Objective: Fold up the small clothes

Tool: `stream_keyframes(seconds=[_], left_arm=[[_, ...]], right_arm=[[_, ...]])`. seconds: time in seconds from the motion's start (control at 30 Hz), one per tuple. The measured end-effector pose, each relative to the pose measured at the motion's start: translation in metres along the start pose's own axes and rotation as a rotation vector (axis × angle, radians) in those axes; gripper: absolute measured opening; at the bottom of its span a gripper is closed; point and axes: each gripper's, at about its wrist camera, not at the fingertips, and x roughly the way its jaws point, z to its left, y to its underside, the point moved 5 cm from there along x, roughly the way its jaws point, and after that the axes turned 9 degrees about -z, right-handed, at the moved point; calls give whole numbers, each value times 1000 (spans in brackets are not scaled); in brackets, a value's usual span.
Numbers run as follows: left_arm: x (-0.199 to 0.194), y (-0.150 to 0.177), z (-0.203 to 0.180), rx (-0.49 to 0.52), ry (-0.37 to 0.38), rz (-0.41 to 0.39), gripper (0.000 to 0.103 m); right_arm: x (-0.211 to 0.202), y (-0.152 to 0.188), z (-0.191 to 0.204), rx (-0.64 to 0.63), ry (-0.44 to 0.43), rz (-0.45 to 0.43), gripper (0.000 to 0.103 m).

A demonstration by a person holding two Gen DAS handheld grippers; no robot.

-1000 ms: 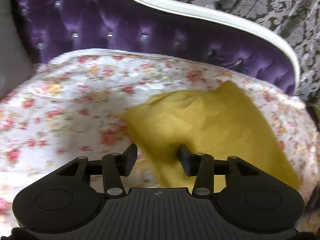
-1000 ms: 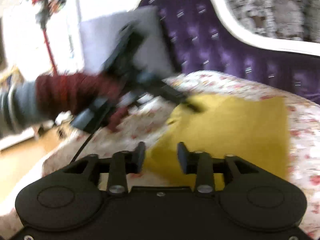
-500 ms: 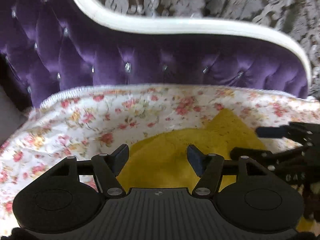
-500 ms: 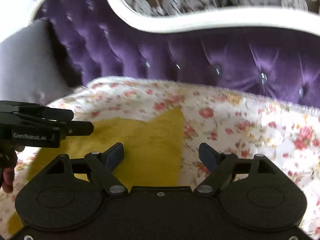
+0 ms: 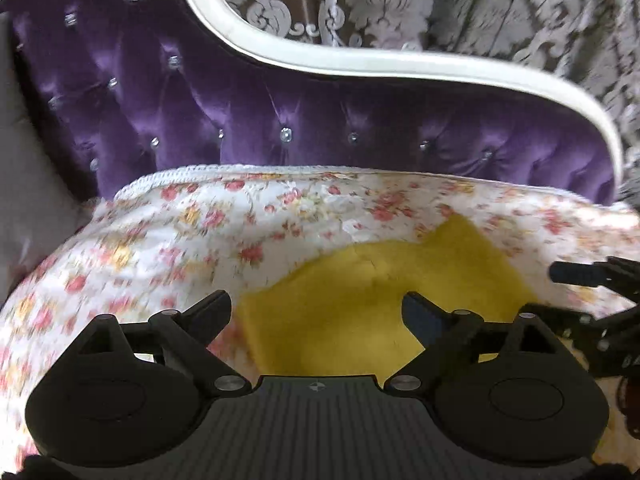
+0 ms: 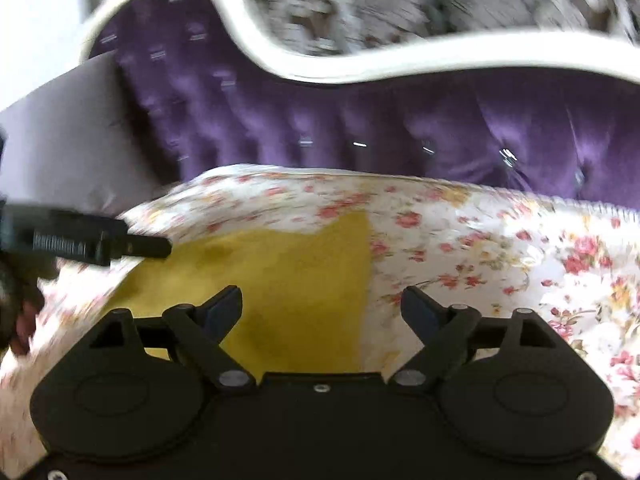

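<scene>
Lying flat on the floral sheet (image 5: 256, 220), the yellow cloth (image 5: 360, 300) is being approached by both grippers, jaws apart and empty. With the left gripper (image 5: 316, 312) and right gripper (image 6: 320, 308) this low, sheet may be getting pinched along with cloth.

yellow cloth (image 5: 352, 304) x1 | hand-held gripper x2: L (image 5: 316, 312), R (image 6: 322, 308) | floral cover (image 6: 500, 248) x1

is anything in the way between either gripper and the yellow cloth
Nothing visible. The yellow cloth lies bare on the floral cover, directly ahead of the open left gripper and open right gripper.
</scene>
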Motion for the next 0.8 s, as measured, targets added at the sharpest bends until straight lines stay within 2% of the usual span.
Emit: stream_keyframes(seconds=[0.1,0.17,0.23,0.4,0.53,0.6,0.63,0.67,0.8], left_arm=[[-36,21,-1,-24,47,19,93],[-55,35,2,-62,47,23,93],[-71,47,8,-98,31,22,93],[-102,75,23,-171,-29,28,93],[-116,91,35,-230,-48,45,93],[-122,96,38,-245,-50,46,93],[-124,97,39,-251,-50,46,93],[-126,99,40,-254,-51,43,93],[-131,95,41,-263,-48,21,93]], right_arm=[[-27,10,34,-93,-90,-12,84],[-39,19,62,-162,-172,1,58],[-47,29,89,-241,-225,8,49],[-55,46,140,-360,-345,8,49],[-48,55,153,-438,-327,27,47],[-40,57,152,-451,-292,46,41],[-37,59,151,-454,-278,59,29],[-32,60,148,-445,-273,76,11],[-40,53,152,-385,-275,67,11]])
